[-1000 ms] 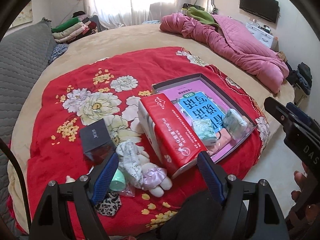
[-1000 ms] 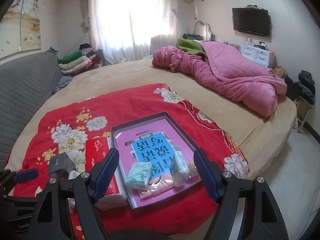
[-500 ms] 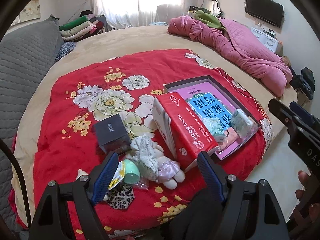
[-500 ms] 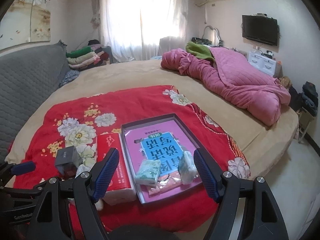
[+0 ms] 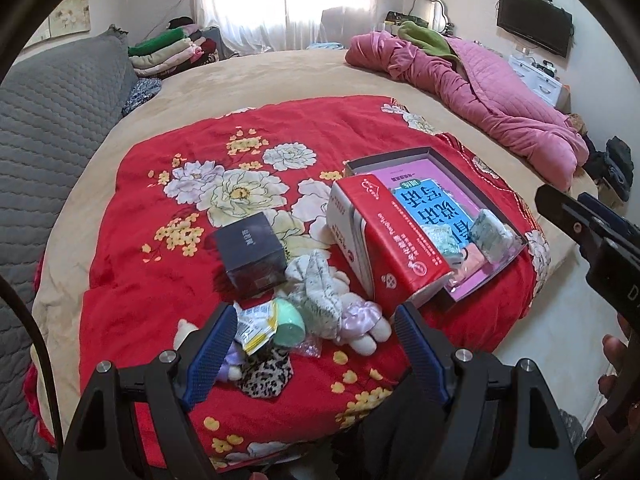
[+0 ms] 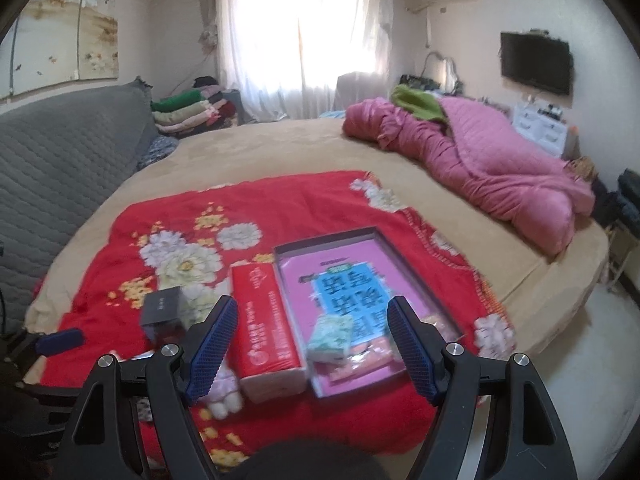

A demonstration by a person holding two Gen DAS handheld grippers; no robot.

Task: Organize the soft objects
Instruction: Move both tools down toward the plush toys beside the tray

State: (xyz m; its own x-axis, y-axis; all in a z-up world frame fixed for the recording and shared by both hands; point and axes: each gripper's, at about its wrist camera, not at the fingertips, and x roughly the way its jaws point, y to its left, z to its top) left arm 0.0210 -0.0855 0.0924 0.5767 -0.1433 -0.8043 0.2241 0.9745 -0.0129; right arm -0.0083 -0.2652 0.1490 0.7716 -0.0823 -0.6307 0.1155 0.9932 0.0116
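Note:
A pile of soft things lies on the red flowered blanket (image 5: 168, 280): a white plush toy (image 5: 332, 300), a mint-green roll (image 5: 290, 322), a yellow-white packet (image 5: 256, 326) and a leopard-print cloth (image 5: 266, 372). A red tissue pack (image 5: 392, 240) stands beside a shallow box (image 5: 436, 160) that holds a pink book and small tissue packs (image 5: 490, 234). My left gripper (image 5: 316, 348) is open and empty, above the near side of the pile. My right gripper (image 6: 312, 344) is open and empty, held above the red pack (image 6: 264, 320) and the box (image 6: 332, 236).
A dark square box (image 5: 250, 254) sits left of the plush toy. A pink quilt (image 5: 480, 96) lies heaped at the far right of the round bed. A grey quilted headboard (image 5: 48, 120) runs along the left. Folded clothes (image 5: 168, 50) are stacked at the back.
Both grippers have pulled back and risen from the bed, so the pile and the box look smaller and farther. Nothing on the blanket has moved. Both stay open.

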